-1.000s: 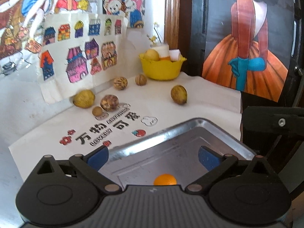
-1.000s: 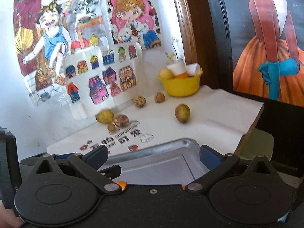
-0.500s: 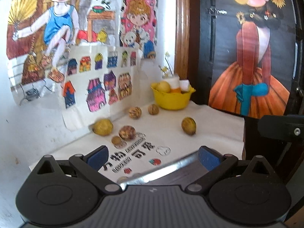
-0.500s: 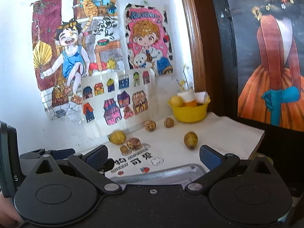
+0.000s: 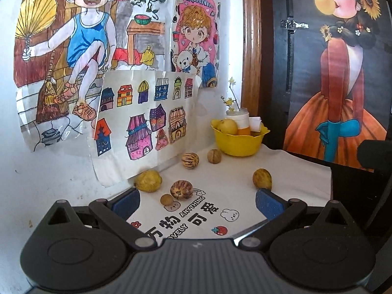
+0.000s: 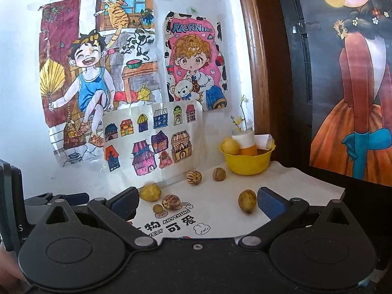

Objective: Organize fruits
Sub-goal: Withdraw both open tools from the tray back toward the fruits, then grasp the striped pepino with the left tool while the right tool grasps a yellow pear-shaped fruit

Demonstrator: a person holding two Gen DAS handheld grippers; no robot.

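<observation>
left tongs (image 5: 197, 201) agape, right tongs (image 6: 198, 199) agape, both empty

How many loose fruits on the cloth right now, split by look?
Yellow-green fruit: 2
Striped brown fruit: 2
Plain tan round fruit: 2
Total: 6 loose on the cloth. The yellow bowl holds more, partly hidden.

Left hand-held gripper (image 5: 197, 201): black linkages, blue pads, silver pivot pins, grey ribbed body
</observation>
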